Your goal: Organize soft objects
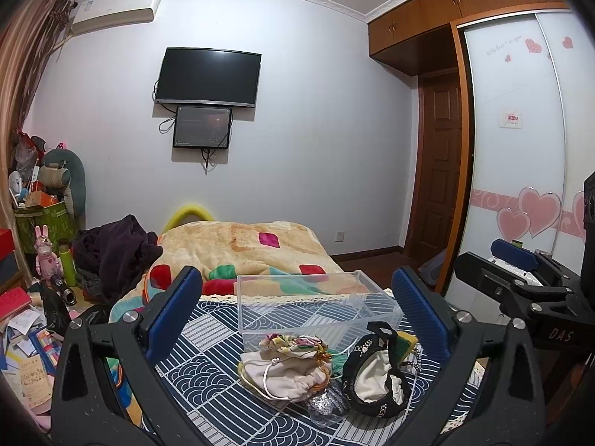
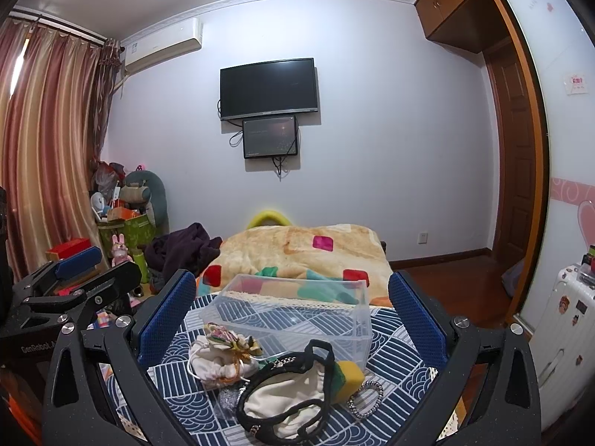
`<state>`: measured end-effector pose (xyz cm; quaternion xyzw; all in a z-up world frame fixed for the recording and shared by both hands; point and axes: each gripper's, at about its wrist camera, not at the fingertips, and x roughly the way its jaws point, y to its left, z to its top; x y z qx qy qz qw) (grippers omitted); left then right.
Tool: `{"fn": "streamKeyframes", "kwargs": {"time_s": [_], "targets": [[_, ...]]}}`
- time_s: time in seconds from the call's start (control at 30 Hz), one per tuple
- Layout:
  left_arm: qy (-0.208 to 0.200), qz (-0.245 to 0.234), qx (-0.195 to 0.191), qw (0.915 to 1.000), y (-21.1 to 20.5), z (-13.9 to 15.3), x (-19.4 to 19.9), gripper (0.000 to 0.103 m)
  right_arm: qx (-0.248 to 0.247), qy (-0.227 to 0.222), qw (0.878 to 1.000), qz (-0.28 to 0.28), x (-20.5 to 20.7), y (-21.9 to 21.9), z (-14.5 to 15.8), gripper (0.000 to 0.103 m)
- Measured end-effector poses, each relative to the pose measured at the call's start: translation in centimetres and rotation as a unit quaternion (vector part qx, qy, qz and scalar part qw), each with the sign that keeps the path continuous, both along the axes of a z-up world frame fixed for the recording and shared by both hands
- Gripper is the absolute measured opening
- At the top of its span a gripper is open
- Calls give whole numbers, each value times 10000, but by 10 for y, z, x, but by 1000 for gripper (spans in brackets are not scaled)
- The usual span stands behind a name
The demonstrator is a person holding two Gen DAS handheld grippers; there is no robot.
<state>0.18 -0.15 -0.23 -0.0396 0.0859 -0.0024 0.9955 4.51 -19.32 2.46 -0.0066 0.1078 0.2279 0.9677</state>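
Observation:
A clear plastic box (image 1: 319,306) (image 2: 293,312) stands empty on a blue-and-white patterned cloth (image 1: 208,356) (image 2: 394,338). In front of it lie soft items: a cream drawstring pouch (image 1: 279,375) (image 2: 215,362), a floral pouch (image 1: 293,345) (image 2: 230,338), a black-trimmed white bag (image 1: 375,379) (image 2: 286,397), a yellow-green sponge (image 2: 349,373) (image 1: 405,340) and a silvery pouch (image 1: 327,401). My left gripper (image 1: 297,316) is open and empty above them. My right gripper (image 2: 293,319) is open and empty too, and also shows in the left wrist view (image 1: 520,264).
A bed with a beige patterned blanket (image 1: 238,245) (image 2: 297,249) lies behind the box. Dark clothes (image 1: 115,249) and a cluttered green bin (image 1: 48,219) are at left. A wardrobe (image 1: 520,130) and a white suitcase (image 2: 565,319) are at right.

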Motion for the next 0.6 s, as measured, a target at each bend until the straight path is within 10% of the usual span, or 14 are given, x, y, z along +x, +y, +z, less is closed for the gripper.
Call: {"fn": "streamKeyframes", "kwargs": {"time_s": [0.6], "targets": [[15,-44,-39,10000,0,3,-1,103,11,-33,10000,14,-2,1,4,103]]}}
